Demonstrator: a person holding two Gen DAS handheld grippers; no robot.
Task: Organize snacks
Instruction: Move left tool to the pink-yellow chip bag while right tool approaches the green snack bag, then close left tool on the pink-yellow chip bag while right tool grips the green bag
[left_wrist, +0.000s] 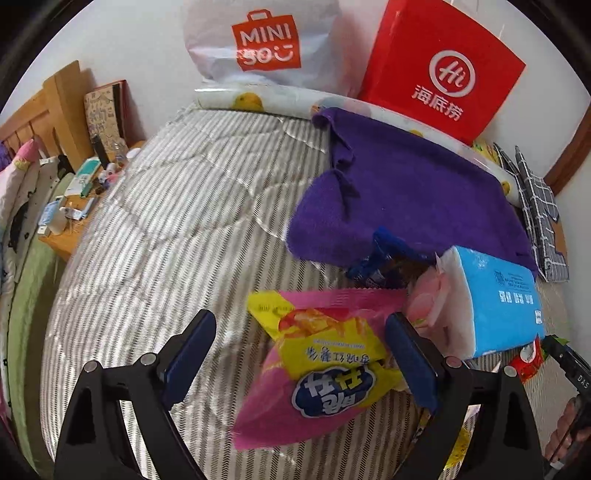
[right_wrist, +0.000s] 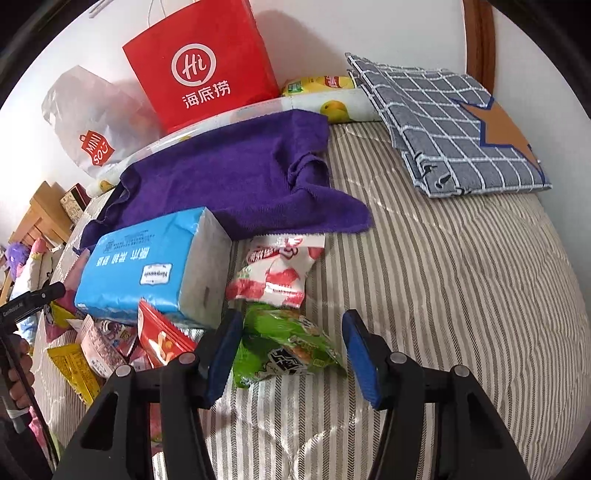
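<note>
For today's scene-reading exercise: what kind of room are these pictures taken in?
Most likely a bedroom: a striped quilt covers a bed, a wooden headboard stands at one end, and a cluttered bedside table sits alongside.

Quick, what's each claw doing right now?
Left claw: open around the pink snack bag.
Right claw: open around the green snack bag.

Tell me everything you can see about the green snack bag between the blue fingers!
The green snack bag is a crinkly, shiny plastic packet, bright green with bold black-and-white characters and a picture of orange food. It looks sealed and puffy. It lies flat on the striped bedspread, between the open fingers of the right gripper; neither pad clearly presses it. Its far edge meets the red-and-white snack packet.
</note>
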